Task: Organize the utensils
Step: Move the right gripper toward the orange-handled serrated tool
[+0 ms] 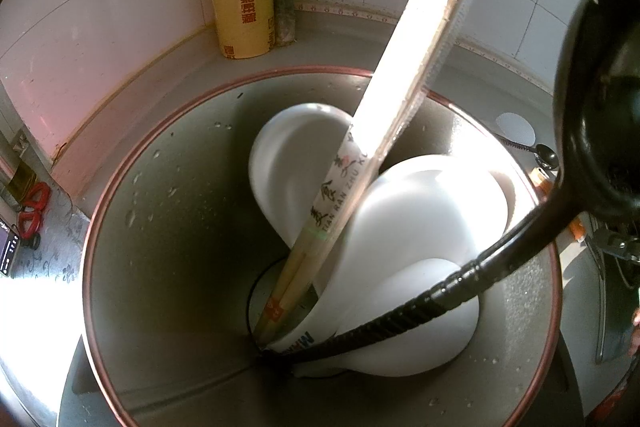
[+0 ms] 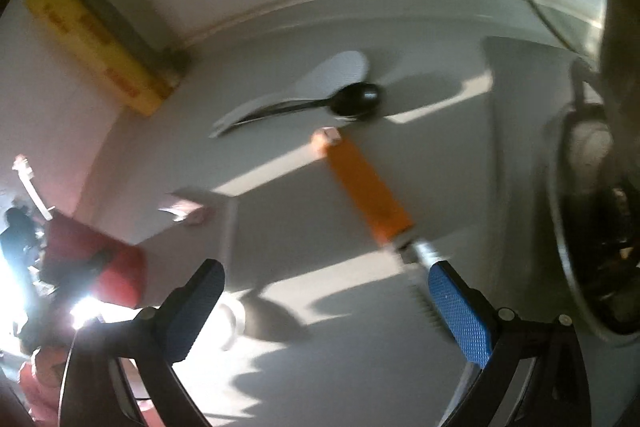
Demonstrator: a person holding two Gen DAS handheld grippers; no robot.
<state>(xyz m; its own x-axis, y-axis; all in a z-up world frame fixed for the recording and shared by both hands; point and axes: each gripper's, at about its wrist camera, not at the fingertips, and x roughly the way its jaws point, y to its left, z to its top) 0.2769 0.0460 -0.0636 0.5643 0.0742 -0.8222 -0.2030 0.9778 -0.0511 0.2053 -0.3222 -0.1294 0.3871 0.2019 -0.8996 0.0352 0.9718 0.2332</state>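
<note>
The right gripper point(image 2: 326, 311) hangs released over the counter point(image 2: 360, 367), the orange-handled tool point(image 2: 366, 183) just beyond. The left gripper's fingers are clenched, near the utensil holder point(image 1: 160, 227).

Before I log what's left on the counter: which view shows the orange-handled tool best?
The right wrist view. The orange-handled tool lies there full length on the counter, somewhat blurred, its metal end by the open right claw. The left wrist view shows only orange slivers past the holder's rim.
</note>
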